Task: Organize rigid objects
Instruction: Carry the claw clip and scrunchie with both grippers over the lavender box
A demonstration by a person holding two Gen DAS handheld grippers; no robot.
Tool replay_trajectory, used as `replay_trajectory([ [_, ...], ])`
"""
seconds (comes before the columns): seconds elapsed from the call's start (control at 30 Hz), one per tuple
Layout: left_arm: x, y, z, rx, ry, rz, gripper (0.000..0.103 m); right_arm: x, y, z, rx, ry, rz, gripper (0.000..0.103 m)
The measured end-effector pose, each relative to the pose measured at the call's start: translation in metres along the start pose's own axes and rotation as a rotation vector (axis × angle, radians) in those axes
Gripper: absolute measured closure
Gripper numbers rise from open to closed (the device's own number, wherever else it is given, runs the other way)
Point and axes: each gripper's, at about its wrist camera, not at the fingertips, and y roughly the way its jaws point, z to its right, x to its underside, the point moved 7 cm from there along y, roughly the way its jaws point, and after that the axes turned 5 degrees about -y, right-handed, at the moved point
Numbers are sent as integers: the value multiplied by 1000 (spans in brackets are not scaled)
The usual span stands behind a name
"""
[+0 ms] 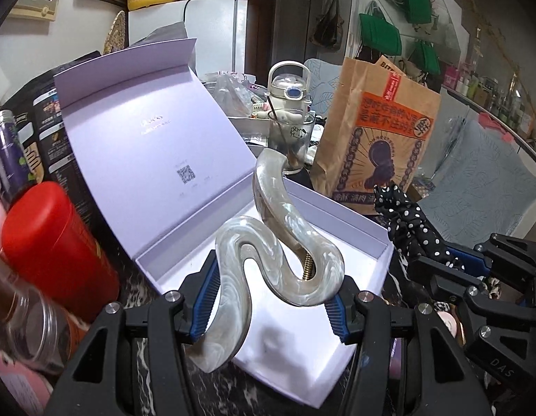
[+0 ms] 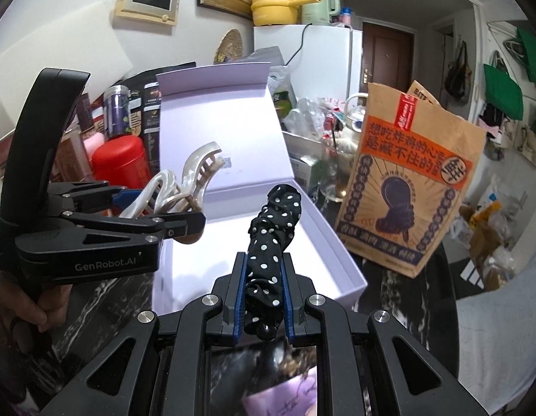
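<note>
L gripper (image 1: 272,306) is clamped on a pearly wavy hair clip (image 1: 268,253), blue pads pressing both sides of its lower curve. Clip's long axis runs up toward 12 o'clock from the fingers, top end tilting slightly to 1 o'clock, and it hangs right over the open box (image 1: 302,357); box floor sits just below/ahead, looks bare where visible. R gripper (image 2: 264,298) is closed tight on a black polka-dot scrunchie (image 2: 273,228), which sticks out at 12 o'clock toward the same box, w/ the box floor beyond and under it.

Judgement: L is nearer the drop, clip already inside the box's outline; R hovers at the near rim, approx. 3 o'clock of L.

Box has its lid (image 1: 146,131) propped open at 11 o'clock, resting on a dark marbled tabletop (image 2: 105,298). Around it: red canister (image 1: 56,246) at 9 o'clock, paper bag (image 2: 406,187) at 2 o'clock, glass cup (image 1: 290,138) behind. Cluttered room, fridge (image 2: 302,52) at back.
</note>
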Motion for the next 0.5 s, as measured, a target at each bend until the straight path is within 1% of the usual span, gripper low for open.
replay_trajectory([
  [0.2,-8,21,-6,-13,1,-22,49,-10,19,5,13,-15,-12,86],
  [0.5,-16,57,-19,-46,7,-58,49,-15,53,15,15,-11,-60,86],
])
